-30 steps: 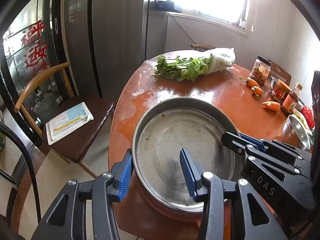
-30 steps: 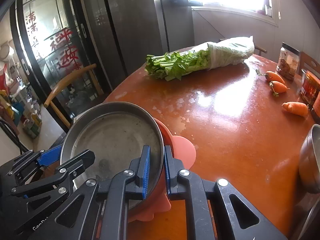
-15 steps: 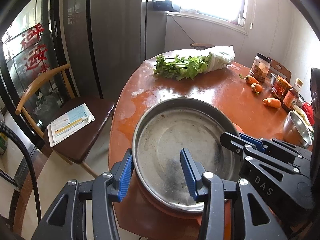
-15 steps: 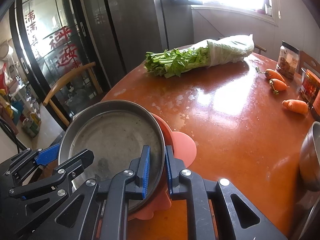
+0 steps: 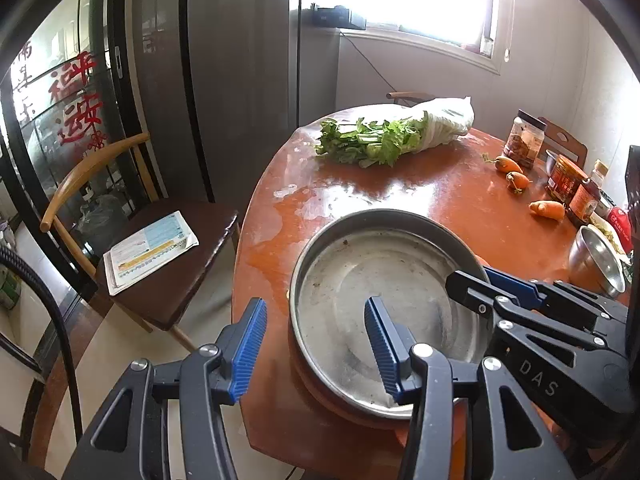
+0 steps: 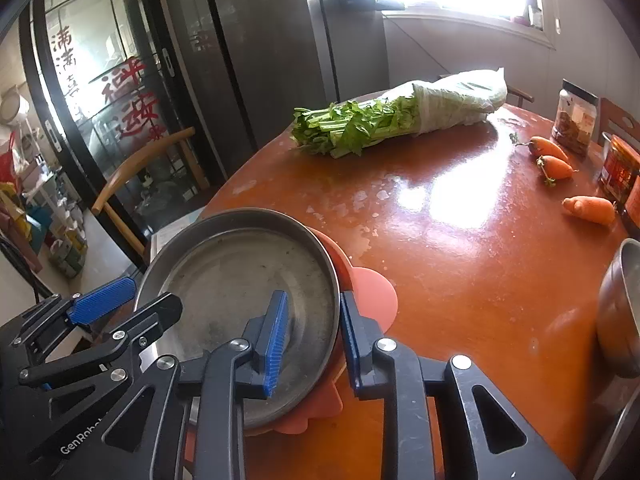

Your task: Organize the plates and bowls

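A round steel plate (image 5: 372,292) rests on a pink plate (image 6: 372,292) at the near edge of the orange table (image 5: 420,196). It also shows in the right wrist view (image 6: 240,280). My left gripper (image 5: 316,344) is open, its jaws straddling the steel plate's near left rim. My right gripper (image 6: 312,332) is open, its jaws straddling the right rim, one inside and one outside. A steel bowl (image 5: 596,260) stands at the right, also in the right wrist view (image 6: 620,312).
A bag of leafy greens (image 5: 392,132) lies at the far side. Carrots (image 5: 516,180) and jars (image 5: 524,144) line the right. A wooden chair (image 5: 160,248) holding a leaflet stands left of the table.
My right gripper has opened from shut on the steel plate's rim. My left gripper has widened a little. The plate stack has settled on the table.
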Demonstrator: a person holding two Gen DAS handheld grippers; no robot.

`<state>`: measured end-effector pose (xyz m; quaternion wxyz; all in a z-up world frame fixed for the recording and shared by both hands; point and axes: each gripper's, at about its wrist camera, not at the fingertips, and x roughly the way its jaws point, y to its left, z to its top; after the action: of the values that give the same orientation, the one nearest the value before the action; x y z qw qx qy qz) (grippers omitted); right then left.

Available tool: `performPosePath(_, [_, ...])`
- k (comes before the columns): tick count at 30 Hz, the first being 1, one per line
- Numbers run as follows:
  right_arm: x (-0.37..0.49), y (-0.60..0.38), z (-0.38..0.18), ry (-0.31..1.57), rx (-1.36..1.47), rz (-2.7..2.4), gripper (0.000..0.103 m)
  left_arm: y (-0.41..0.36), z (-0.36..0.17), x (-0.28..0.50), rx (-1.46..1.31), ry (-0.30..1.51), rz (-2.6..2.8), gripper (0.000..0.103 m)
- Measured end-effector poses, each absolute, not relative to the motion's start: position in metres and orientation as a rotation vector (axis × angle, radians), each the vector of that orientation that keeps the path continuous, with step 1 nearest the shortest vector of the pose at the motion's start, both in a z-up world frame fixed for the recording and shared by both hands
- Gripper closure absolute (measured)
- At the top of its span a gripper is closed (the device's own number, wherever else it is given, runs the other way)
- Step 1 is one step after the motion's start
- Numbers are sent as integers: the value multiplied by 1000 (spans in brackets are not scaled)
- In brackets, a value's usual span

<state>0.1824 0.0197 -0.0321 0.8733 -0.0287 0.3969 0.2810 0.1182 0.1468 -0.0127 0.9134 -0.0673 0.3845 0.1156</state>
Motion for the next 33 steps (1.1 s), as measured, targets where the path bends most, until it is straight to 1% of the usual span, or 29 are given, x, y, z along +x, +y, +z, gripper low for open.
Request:
performPosePath(6, [179, 14, -25, 807, -51, 573, 65, 144, -4, 111, -136, 769, 250, 48])
performPosePath(8, [179, 9, -21, 800, -41, 568, 64, 143, -2, 110, -134, 766, 250, 46])
performPosePath(10, [178, 0, -15, 790, -17, 571, 57, 141, 0, 109, -129, 761, 251, 46])
performPosePath(13, [176, -9, -8, 778, 5, 575, 50, 136, 4, 108, -126, 754, 247, 46])
performPosePath(16, [169, -16, 3, 750, -1, 579, 46, 131, 10, 104, -127, 735, 242, 44])
performPosePath(19, [164, -23, 12, 729, 4, 591, 45, 126, 15, 101, -130, 728, 240, 42])
performPosePath(24, [154, -44, 24, 703, 8, 590, 44, 111, 24, 96, -115, 709, 231, 41])
performPosePath(33, [146, -104, 42, 682, 2, 550, 39, 58, 38, 103, -86, 693, 177, 40])
